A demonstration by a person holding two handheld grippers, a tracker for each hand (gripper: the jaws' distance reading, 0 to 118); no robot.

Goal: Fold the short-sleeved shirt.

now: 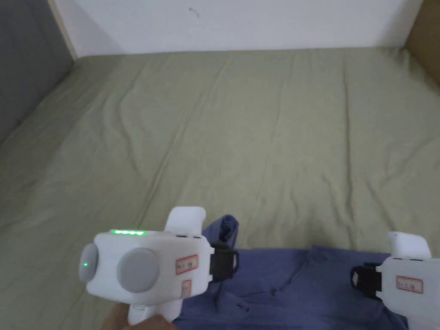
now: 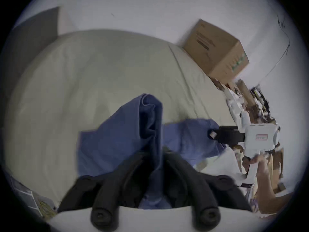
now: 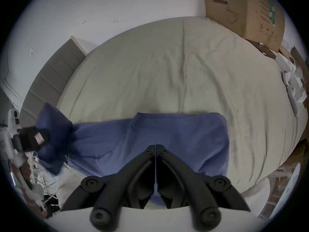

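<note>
- Writing: the cardboard box (image 3: 242, 9) carries dark printed lines, a green strip and a line drawing on its side; each white claw housing bears a small red-framed sticker. I do not read off any of it.
- Count: one blue short-sleeved shirt (image 3: 175, 135), two claws, one cardboard box, one bed.
- The shirt lies at the near edge of the bed (image 1: 258, 129), spread sideways across the pale green sheet, with one end lifted off it.
- The left claw (image 2: 156, 153) is closed on a bunched fold of the shirt; in its own view the cloth rises between the two black jaws and stands up in a ridge.
- The right claw (image 3: 155, 147) has its jaws together, with a thin edge of blue cloth running down between them, so it pinches the shirt at the near hem.
- In the head view the left claw (image 1: 223, 262) is at the shirt's (image 1: 292, 283) raised left end and the right claw (image 1: 365, 279) is at its right end, well apart.
- Around: the box stands at the far right corner of the bed against the white wall (image 1: 236, 21); a grey padded headboard (image 3: 53, 78) runs along the left side; loose clutter, too blurred to name, lies beside the bed on the right.
- The white housings cover part of the shirt's near edge in the head view.
</note>
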